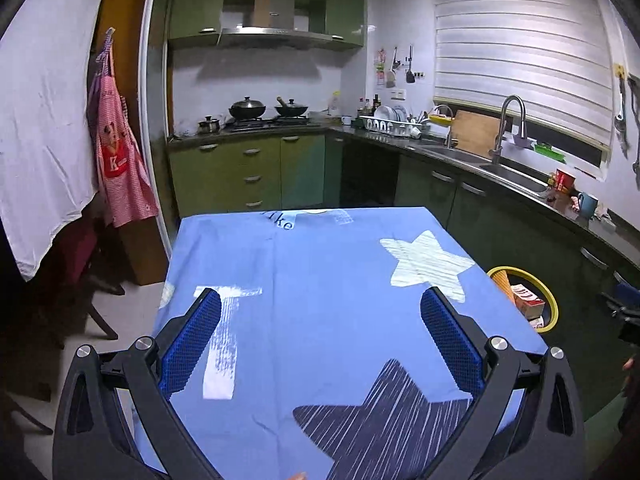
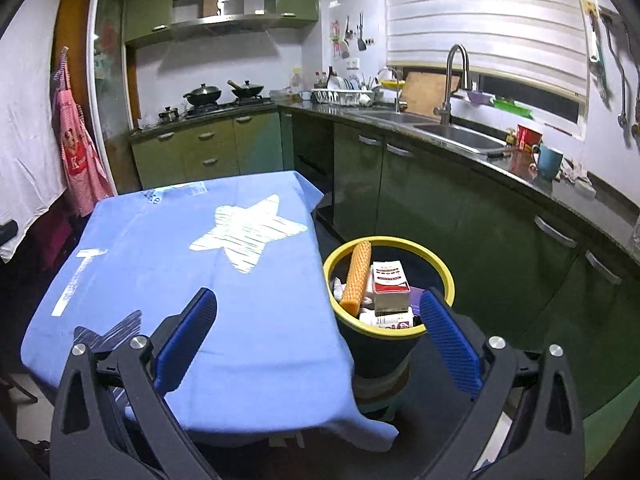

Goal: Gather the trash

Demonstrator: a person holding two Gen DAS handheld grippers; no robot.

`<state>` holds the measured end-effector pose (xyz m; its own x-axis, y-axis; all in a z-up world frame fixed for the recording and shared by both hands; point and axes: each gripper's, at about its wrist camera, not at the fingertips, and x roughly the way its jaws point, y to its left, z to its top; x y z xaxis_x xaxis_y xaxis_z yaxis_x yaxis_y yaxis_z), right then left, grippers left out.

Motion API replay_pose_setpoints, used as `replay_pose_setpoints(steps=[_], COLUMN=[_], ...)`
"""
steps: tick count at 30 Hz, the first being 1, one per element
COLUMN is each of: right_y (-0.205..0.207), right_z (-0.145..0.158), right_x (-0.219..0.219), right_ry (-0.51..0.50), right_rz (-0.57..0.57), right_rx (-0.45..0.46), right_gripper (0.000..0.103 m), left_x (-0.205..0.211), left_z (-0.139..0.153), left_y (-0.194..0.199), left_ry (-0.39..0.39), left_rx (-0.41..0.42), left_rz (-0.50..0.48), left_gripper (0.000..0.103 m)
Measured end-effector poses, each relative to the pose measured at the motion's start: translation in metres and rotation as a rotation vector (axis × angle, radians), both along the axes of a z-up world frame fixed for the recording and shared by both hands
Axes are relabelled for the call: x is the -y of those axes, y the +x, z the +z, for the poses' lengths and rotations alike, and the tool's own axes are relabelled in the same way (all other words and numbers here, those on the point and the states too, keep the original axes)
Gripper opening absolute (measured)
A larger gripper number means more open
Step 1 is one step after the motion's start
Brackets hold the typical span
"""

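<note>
Both the left gripper (image 1: 320,312) and right gripper (image 2: 318,312) gape wide and empty over the bare blue tablecloth (image 2: 160,240), trash already sitting in the yellow-rimmed bin (image 2: 444,270) at two o'clock, so collecting looks finished, leaving only withdrawal.

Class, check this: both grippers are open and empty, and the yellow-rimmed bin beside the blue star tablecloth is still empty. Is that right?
Not quite. The yellow-rimmed bin already holds trash, including an orange textured roll and a red-and-white box, as the right wrist view shows. The rest stands.
</note>
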<state>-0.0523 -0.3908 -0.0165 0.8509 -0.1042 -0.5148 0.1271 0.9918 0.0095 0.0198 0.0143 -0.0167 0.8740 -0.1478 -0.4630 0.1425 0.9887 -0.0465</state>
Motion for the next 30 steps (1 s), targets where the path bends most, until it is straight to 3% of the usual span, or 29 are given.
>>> replay_pose_setpoints(steps=[5,22,30], right_y=[-0.017,-0.021,-0.022], right_z=[0.005,0.006,0.005], right_x=[-0.008,-0.002,-0.001], right_ry=[-0.012,0.011,0.012], right_rz=[0.001,-0.016,-0.018], right_rx=[0.028,0.050,0.051], right_gripper=[0.097,0.097,0.097], left_x=[-0.006,0.025,0.025], left_z=[-0.007,0.006,0.011], left_y=[-0.013,-0.019,-0.022], left_ry=[-0.080,-0.030,-0.041], left_rx=[-0.018,0.003,0.015], left_rz=[-0.058,-0.075,-0.078], left_gripper=[0.098,0.098,0.098])
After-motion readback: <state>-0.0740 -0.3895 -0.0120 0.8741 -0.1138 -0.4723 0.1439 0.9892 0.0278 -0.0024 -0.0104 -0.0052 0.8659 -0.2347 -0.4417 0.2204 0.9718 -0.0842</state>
